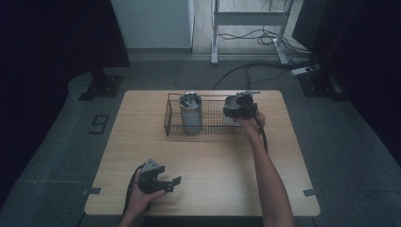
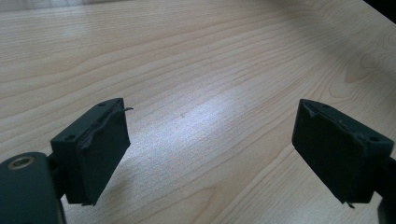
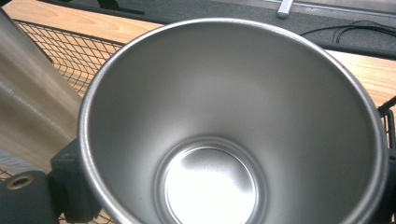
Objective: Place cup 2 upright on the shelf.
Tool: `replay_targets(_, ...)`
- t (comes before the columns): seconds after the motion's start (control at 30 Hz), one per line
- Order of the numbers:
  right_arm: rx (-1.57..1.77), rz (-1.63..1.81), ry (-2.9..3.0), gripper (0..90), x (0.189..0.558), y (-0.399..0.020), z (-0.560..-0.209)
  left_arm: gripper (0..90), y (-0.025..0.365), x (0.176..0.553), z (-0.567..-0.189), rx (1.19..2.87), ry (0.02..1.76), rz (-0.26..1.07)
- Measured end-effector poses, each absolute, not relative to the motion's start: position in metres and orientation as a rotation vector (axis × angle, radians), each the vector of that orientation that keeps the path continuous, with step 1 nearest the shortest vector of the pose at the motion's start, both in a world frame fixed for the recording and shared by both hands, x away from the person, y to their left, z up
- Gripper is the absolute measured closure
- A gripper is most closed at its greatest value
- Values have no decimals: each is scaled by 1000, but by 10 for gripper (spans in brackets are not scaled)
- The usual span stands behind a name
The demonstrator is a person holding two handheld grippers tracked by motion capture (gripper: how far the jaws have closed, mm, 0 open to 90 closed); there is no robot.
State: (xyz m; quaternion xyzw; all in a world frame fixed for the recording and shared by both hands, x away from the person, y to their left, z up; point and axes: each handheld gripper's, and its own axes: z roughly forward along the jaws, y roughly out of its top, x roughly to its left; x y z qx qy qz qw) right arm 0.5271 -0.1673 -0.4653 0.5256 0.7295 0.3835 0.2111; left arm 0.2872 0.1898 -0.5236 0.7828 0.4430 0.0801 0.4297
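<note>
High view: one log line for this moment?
left gripper: open, idle | right gripper: shut on steel cup | wire basket: holds steel tumbler

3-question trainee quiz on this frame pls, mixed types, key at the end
1. True or false: the left tongs are shut on a cup.
2. Multiple choice: the steel cup between the jaws of the right tongs is (A) full of water, (B) empty, (C) lidded.
3. Short answer: what stands upright in the left part of the wire basket?

Key:
1. False. They are open over bare table, holding nothing.
2. B. The right gripper view looks straight down to its bare shiny bottom.
3. A tall steel tumbler.
</note>
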Motion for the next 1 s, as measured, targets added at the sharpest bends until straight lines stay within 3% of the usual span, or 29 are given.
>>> replay_targets(1.0,1494,941,2067,77,536,-168,-483,128,187,287,-526,1965,1107,203)
